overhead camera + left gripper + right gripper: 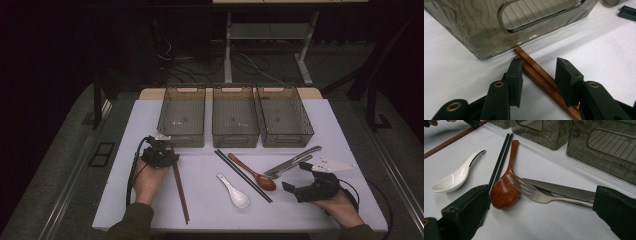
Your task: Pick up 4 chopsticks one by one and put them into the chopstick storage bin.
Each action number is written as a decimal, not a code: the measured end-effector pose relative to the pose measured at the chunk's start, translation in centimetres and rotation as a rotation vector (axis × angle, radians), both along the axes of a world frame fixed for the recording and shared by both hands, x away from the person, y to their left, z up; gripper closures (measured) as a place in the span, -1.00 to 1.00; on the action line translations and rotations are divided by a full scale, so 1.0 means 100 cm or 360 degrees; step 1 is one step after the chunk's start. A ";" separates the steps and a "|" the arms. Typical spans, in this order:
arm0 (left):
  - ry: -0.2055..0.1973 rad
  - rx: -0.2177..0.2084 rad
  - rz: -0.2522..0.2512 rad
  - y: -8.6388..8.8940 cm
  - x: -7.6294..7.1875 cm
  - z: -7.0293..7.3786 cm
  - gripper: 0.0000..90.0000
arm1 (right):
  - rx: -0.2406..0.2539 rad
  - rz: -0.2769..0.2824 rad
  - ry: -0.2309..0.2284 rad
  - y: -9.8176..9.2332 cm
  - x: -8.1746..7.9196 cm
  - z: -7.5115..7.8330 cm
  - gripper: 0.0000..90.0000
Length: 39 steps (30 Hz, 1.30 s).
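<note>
Brown wooden chopsticks (179, 187) are seen lying as a pair on the white table (210, 205), at its left side, running from the near edge up to the front wall of the left bin (183, 115). In the left gripper view their far tips are seen touching, or almost touching, that smoky plastic wall just below its handle cut-out. The left gripper (540, 75) is held low over the far end of the pair, one jaw on either side. Its left pad is seen against the side of the chopsticks; a small gap is still visible at the right pad, so the jaws are recorded as parted around the pair, not yet clamped.

The right gripper (300, 180) is held near the table's right side with its jaws spread wide and nothing between the pads. Ahead of it a steel fork (541, 193) and a serrated knife (564, 190) are seen lying side by side, the fork's tines resting on the bowl of a red-brown wooden spoon (504, 190). Black chopsticks (500, 160) are laid just beside the spoon's handle, and a white ceramic spoon (454, 178) lies apart from them.

Middle bin (235, 117) and right bin (284, 117) stand in a row with the left one. No brand, label or writing can be read on any item.
</note>
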<state>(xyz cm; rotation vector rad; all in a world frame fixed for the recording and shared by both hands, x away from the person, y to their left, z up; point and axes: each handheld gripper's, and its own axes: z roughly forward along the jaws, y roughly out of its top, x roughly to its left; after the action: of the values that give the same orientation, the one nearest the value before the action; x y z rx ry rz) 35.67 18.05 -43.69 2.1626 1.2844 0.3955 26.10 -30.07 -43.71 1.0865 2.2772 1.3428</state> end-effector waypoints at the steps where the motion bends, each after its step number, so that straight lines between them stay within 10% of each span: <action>1: 0.0001 0.0000 -0.0005 0.000 0.000 0.000 0.31 | -0.0001 0.0000 0.0000 0.000 0.000 0.000 -0.98; 20: -0.0004 -0.0024 -0.0226 -0.009 0.000 0.000 0.52 | 0.0001 0.0002 -0.0002 0.000 0.000 0.000 -0.98; 39: 0.0004 -0.0051 -0.0510 -0.054 0.005 -0.001 0.58 | 0.0002 0.0003 0.0002 0.000 0.000 0.000 -0.98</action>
<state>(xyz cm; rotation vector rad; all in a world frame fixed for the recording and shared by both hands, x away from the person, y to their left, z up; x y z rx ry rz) 36.20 12.63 -43.81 2.2908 0.9158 0.2389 26.13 -30.07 -43.72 1.0867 2.2791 1.3450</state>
